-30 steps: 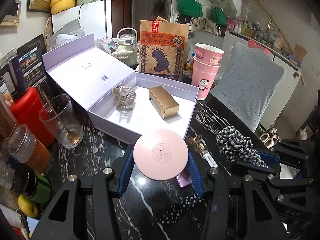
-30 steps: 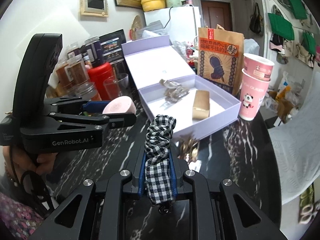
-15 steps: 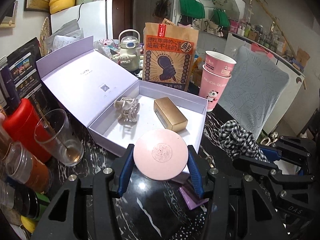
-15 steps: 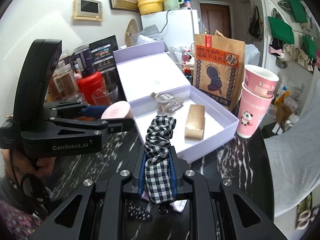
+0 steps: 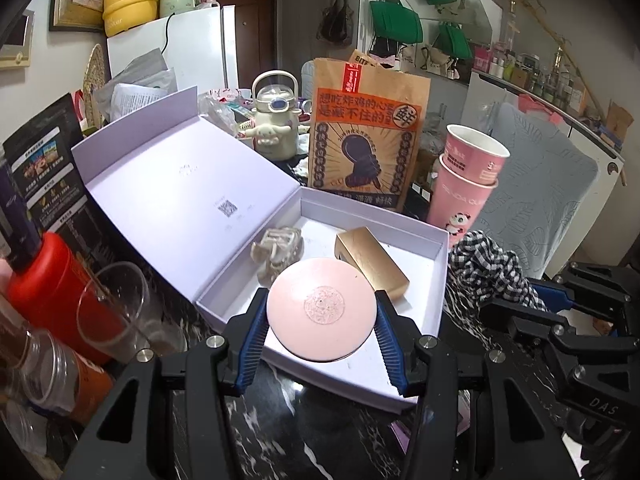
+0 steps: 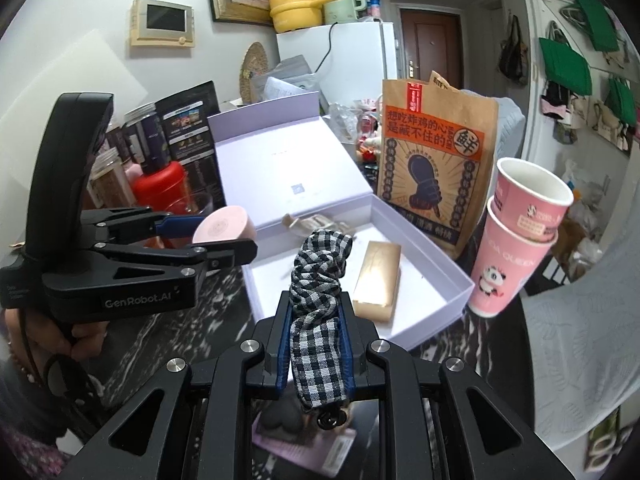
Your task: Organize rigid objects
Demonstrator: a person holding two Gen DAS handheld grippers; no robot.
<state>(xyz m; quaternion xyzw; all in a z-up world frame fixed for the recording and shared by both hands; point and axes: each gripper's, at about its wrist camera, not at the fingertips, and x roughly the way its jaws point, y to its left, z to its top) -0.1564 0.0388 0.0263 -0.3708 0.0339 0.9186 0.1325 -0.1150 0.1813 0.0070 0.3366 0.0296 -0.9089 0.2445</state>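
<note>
Holding: pink compact [image 5: 321, 317] clenched in my left jaws [image 5: 322, 334], over the near edge of the lilac box [image 5: 438, 240].
Scrunchie: checked scrunchie [image 6: 318, 316] pinched in my right jaws [image 6: 316, 344], at 3 o'clock.
Placing: set compact flat at 6 o'clock of hair claw [image 5: 278, 250], clear of gold bar [image 5: 372, 266].

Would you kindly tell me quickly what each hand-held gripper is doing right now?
Left hand-held gripper: closed on the pink round compact.
Right hand-held gripper: closed on the checked scrunchie.
</note>
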